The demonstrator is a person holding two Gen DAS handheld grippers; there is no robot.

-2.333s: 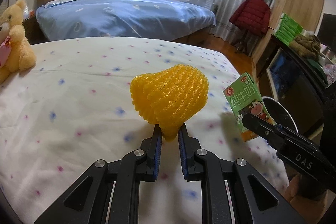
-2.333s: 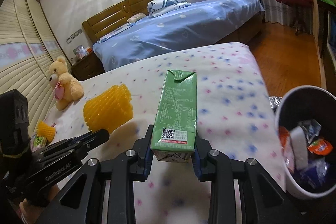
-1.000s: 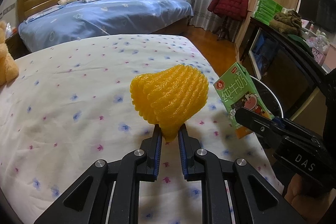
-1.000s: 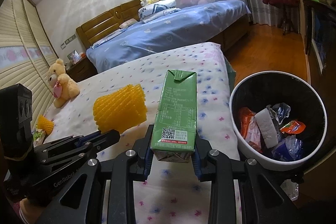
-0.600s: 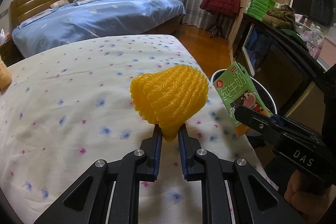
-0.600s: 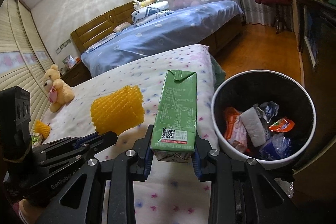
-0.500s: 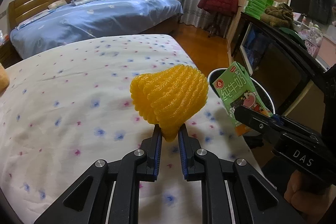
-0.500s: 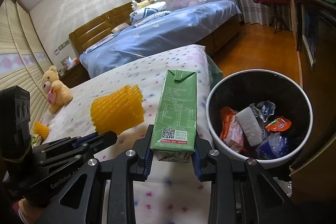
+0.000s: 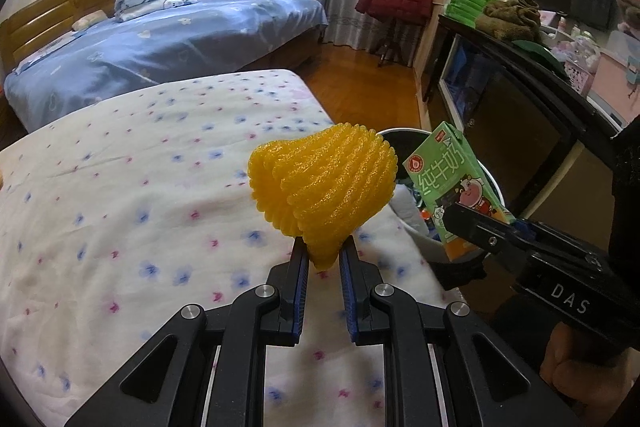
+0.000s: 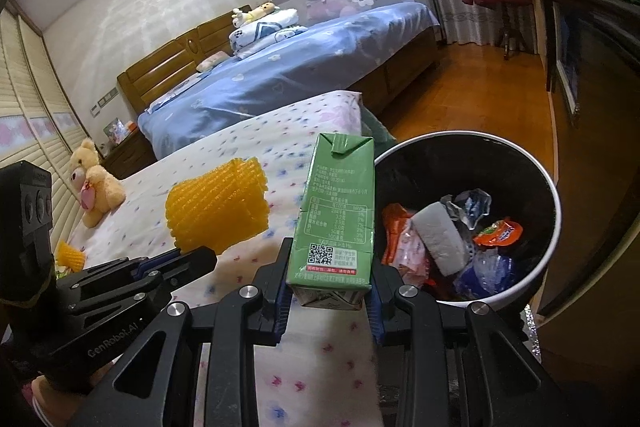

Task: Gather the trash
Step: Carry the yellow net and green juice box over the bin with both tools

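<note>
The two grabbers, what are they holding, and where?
Left gripper pinches the yellow foam fruit net by its narrow bottom end. Right gripper clamps the green milk carton at its base.

— What is the yellow sleeve (image 9: 324, 187) at frame centre made of?
— Foam netting, ribbed and rough, matt. The green carton (image 10: 334, 215) in the middle of the right wrist view is printed card, smooth with a slight sheen.
— And the tools?
— Both the left gripper (image 9: 323, 259) and the right gripper (image 10: 328, 291) look like matt black plastic with bright metal screw heads and blue ridged pads.
— The bin (image 10: 548, 247) at right?
— Glossy dark inside, pale smooth rim; shiny crinkled plastic wrappers lie in it.
— The rest?
— The bedspread (image 9: 120, 195) at left is soft printed cloth, lightly creased. The floor (image 10: 480, 87), upper right, is polished wood; the teddy bear (image 10: 94, 187) at left is fuzzy plush.
</note>
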